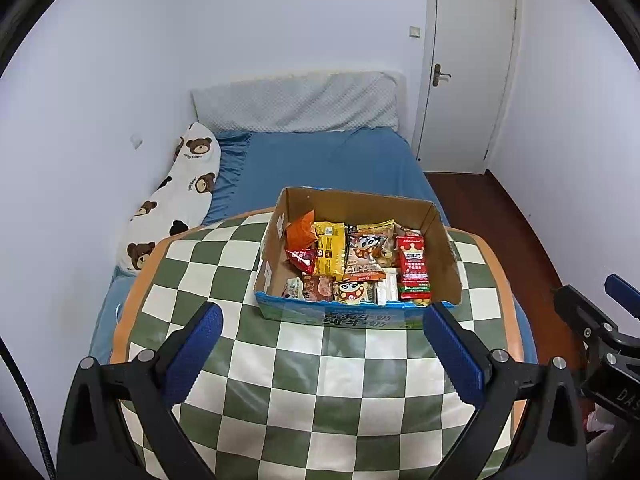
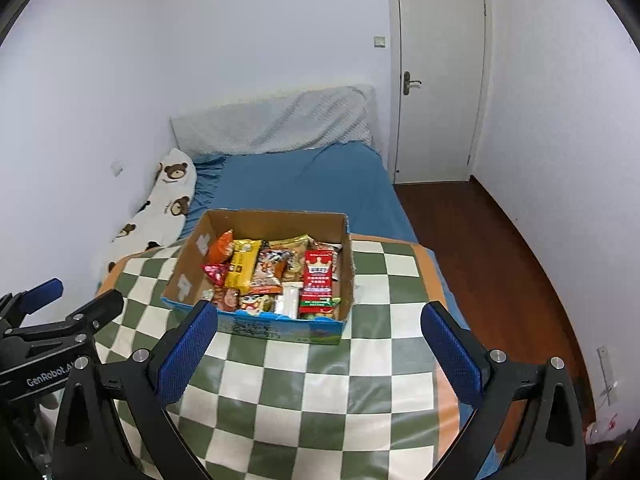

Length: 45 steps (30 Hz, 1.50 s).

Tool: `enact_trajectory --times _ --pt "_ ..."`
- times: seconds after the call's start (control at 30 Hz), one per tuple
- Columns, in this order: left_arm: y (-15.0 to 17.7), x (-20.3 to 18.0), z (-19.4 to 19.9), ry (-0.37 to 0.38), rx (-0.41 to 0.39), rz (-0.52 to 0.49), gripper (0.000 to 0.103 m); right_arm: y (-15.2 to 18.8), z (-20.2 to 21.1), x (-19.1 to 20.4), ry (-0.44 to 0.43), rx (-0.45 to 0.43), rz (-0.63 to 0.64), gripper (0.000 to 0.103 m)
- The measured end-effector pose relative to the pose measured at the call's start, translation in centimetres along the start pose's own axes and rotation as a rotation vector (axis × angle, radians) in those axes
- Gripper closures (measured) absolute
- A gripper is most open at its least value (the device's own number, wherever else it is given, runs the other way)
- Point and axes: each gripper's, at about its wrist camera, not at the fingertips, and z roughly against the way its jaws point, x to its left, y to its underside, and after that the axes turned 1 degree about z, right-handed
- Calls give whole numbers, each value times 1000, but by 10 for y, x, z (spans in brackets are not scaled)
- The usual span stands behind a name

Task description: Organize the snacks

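An open cardboard box [image 1: 442,240] with a blue front stands on the green-and-white checkered cloth [image 1: 304,380]. It also shows in the right wrist view [image 2: 348,276]. It holds several snack packs: a red pack [image 1: 414,270], a yellow pack [image 1: 330,252], an orange pack [image 1: 301,232]. My left gripper [image 1: 322,320] is open and empty, just in front of the box. My right gripper [image 2: 320,320] is open and empty, in front of the box's near edge. Each gripper shows at the edge of the other's view.
The cloth [image 2: 320,392] lies on a bed with a blue sheet [image 1: 320,160]. A bear-print pillow [image 1: 176,196] lies along the left wall. A grey headboard cushion [image 1: 296,100] stands at the back. A white door [image 1: 468,68] and dark wooden floor [image 2: 488,248] are on the right.
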Motion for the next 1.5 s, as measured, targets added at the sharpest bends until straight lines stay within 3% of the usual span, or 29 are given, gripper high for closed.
enact_trajectory --times 0.47,0.83,1.13,1.5 --pt "-6 1 -84 -42 84 10 0 -1 -86 2 39 83 -7 0" --pt "-6 -2 -125 -75 134 -20 0 3 -140 4 59 144 -21 0" --pt "-6 -4 -134 -75 142 -31 0 8 -157 2 53 176 -45 0" --pt "-8 -3 -128 -64 111 -28 0 5 -148 7 53 158 -21 0"
